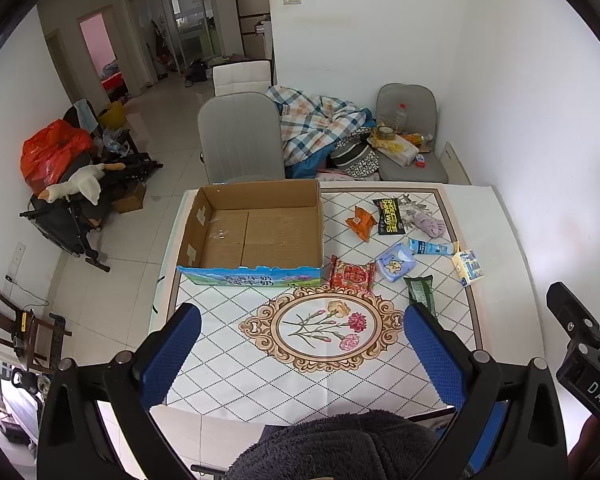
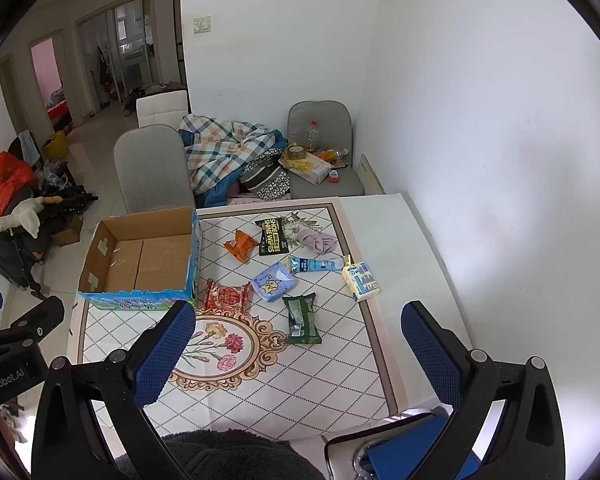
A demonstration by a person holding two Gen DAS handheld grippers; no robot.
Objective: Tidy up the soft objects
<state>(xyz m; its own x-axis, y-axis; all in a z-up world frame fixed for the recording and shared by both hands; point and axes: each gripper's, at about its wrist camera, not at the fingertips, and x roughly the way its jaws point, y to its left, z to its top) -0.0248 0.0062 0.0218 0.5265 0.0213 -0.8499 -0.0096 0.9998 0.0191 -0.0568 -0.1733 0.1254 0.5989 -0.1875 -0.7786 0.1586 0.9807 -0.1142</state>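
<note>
Soft packets lie scattered over the right half of the patterned table (image 1: 228, 364), all of them apart from both tongs. Nearest, at the bottom of each frame, the left gripper (image 1: 302, 354) and the right gripper (image 2: 298, 350) both hang above the near edge of the table with their blue-padded fingers spread wide and nothing between them. Just past the floral medallion, a dark green packet (image 2: 301, 319) lies closest, right of centre in the right wrist view. Beyond it, a red snack packet (image 1: 352, 274) sits just beside the front right corner of the cardboard box (image 1: 260, 196), with a pale blue tissue pack (image 1: 396, 262) to its right. Further right, a yellow and blue pack (image 1: 468, 266) rests near the table's right edge, touching or nearly touching the tip of a light blue tube (image 1: 430, 247). Deeper into the frame lie an orange packet (image 1: 360, 222), a black wipes packet (image 1: 388, 216) and a crumpled lilac cloth (image 1: 430, 224). The open-topped box fills the table's left far corner, centre-left in the left wrist view. Behind the table stand a grey chair (image 1: 240, 144) and a plaid blanket (image 1: 320, 124)
</note>
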